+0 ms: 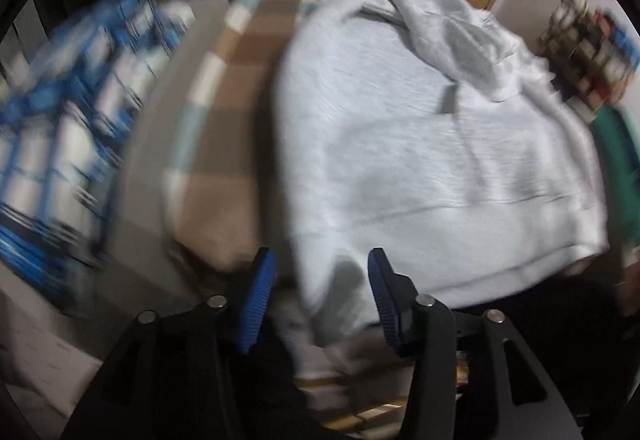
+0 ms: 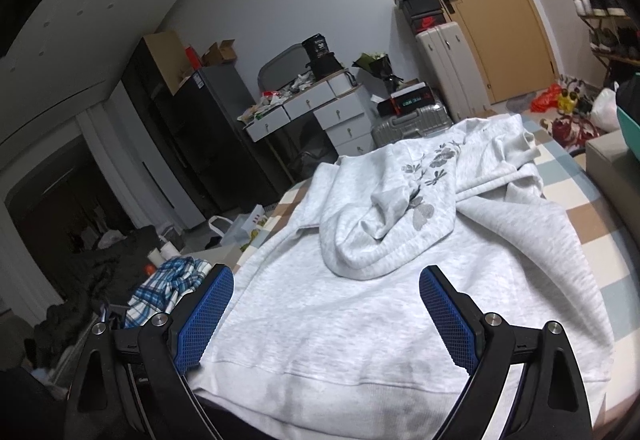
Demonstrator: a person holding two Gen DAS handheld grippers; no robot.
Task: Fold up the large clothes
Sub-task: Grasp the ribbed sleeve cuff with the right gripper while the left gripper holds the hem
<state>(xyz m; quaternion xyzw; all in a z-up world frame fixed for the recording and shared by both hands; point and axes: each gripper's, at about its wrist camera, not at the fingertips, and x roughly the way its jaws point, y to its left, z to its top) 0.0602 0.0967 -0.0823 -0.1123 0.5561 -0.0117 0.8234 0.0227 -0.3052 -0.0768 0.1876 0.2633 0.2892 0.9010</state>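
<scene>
A large light grey hoodie [image 2: 360,320] lies flat on the bed, hem toward me. Its hood [image 2: 400,216], with grey flower embroidery, and a sleeve are bunched on top of the body. My right gripper [image 2: 326,272] hovers over the hem with its blue pads wide apart and nothing between them. The left wrist view is blurred. There my left gripper [image 1: 320,256] points down at the near left hem corner of the hoodie [image 1: 420,144]. Its jaws stand apart, the cloth lies below the gap, and neither pad presses on it.
The bed has a brown, white and pale blue checkered cover [image 2: 580,208]. A blue plaid cloth [image 2: 168,288] lies off the bed's left side. Drawers [image 2: 340,116], suitcases [image 2: 440,56] and a door [image 2: 500,20] stand beyond. A green item [image 1: 616,152] lies right of the hoodie.
</scene>
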